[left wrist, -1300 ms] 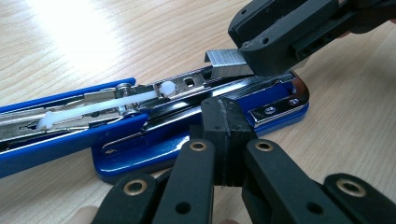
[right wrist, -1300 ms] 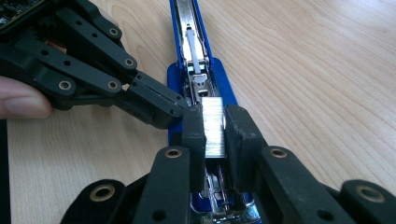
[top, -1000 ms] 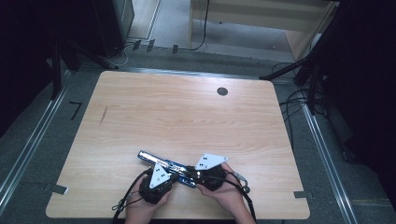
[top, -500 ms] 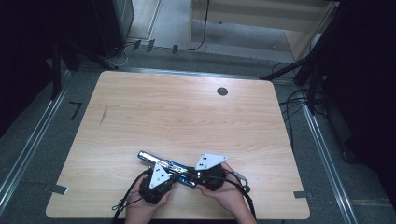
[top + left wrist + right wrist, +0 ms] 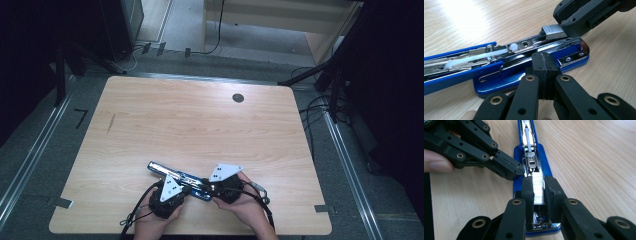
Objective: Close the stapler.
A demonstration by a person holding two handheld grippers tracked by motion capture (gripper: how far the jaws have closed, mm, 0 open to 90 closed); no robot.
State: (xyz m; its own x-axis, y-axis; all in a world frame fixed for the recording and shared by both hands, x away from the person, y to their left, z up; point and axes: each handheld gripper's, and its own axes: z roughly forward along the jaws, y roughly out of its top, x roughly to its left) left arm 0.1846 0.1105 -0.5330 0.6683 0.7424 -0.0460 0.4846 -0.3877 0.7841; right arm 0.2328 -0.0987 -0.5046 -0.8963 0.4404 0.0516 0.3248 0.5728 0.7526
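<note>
A blue stapler [image 5: 167, 171] lies opened flat near the table's front edge, its chrome magazine [image 5: 524, 46] facing up. My right gripper [image 5: 538, 182] is shut on a silver strip of staples [image 5: 538, 191] and holds it right over the magazine's end. The strip [image 5: 551, 32] also shows under the right gripper [image 5: 574, 21] in the left gripper view. My left gripper [image 5: 543, 62] is shut with nothing between its jaws. Its tip rests against the side of the stapler [image 5: 499, 75], just beside the staples. In the high view both grippers, left [image 5: 186, 189] and right [image 5: 207, 186], meet at the stapler's near end.
The wooden table [image 5: 200, 130] has a round black grommet hole [image 5: 238, 98] at the back right and a short dark mark [image 5: 111, 122] at the left. Cables [image 5: 320, 107] trail on the floor past the right edge. Both hands sit at the front edge.
</note>
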